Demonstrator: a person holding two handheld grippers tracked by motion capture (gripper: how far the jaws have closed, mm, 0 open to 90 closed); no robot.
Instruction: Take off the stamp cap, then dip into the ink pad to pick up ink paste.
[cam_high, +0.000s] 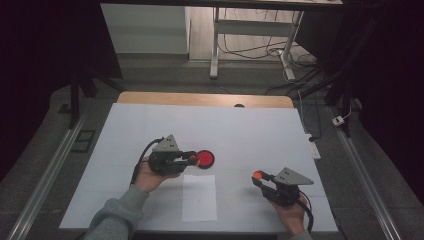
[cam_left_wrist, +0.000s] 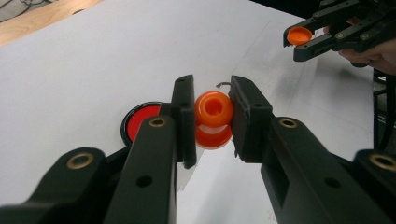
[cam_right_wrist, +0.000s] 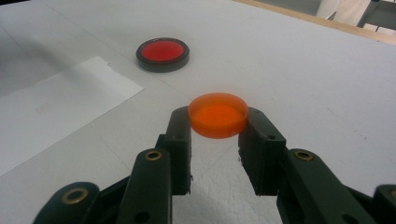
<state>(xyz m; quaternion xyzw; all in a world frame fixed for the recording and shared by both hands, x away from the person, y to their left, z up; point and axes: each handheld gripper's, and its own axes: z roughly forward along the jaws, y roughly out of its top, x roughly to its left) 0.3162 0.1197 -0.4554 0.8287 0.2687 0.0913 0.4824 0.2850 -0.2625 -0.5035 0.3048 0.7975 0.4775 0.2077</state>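
**Both grippers loaded, red dish on the table**

Take the round black-rimmed dish with the red inside (cam_high: 205, 159) as your landmark; it sits flat on the white table cover (cam_high: 250, 135).

Your left gripper (cam_left_wrist: 212, 116) has its jaws closed against a small orange plastic bottle with a round open neck (cam_left_wrist: 214, 109), pinched on both sides, the opening facing the left gripper view's camera. The bottle hangs just beside the red dish, at its near right edge as that view has it. From the high view your left hand (cam_high: 150, 177) brings the gripper in from the dish's left, the jaw tips right at its rim.

Your right gripper (cam_right_wrist: 218, 123) is clamped on a shallow orange plastic cap (cam_right_wrist: 218, 114), hollow side up, one jaw on each side. It stands well apart from the dish, to its right and nearer you.

A white sheet of paper (cam_high: 199, 197) lies flat near the dish, on your side of it. It carries a faint line of print, too small and blurred to read.
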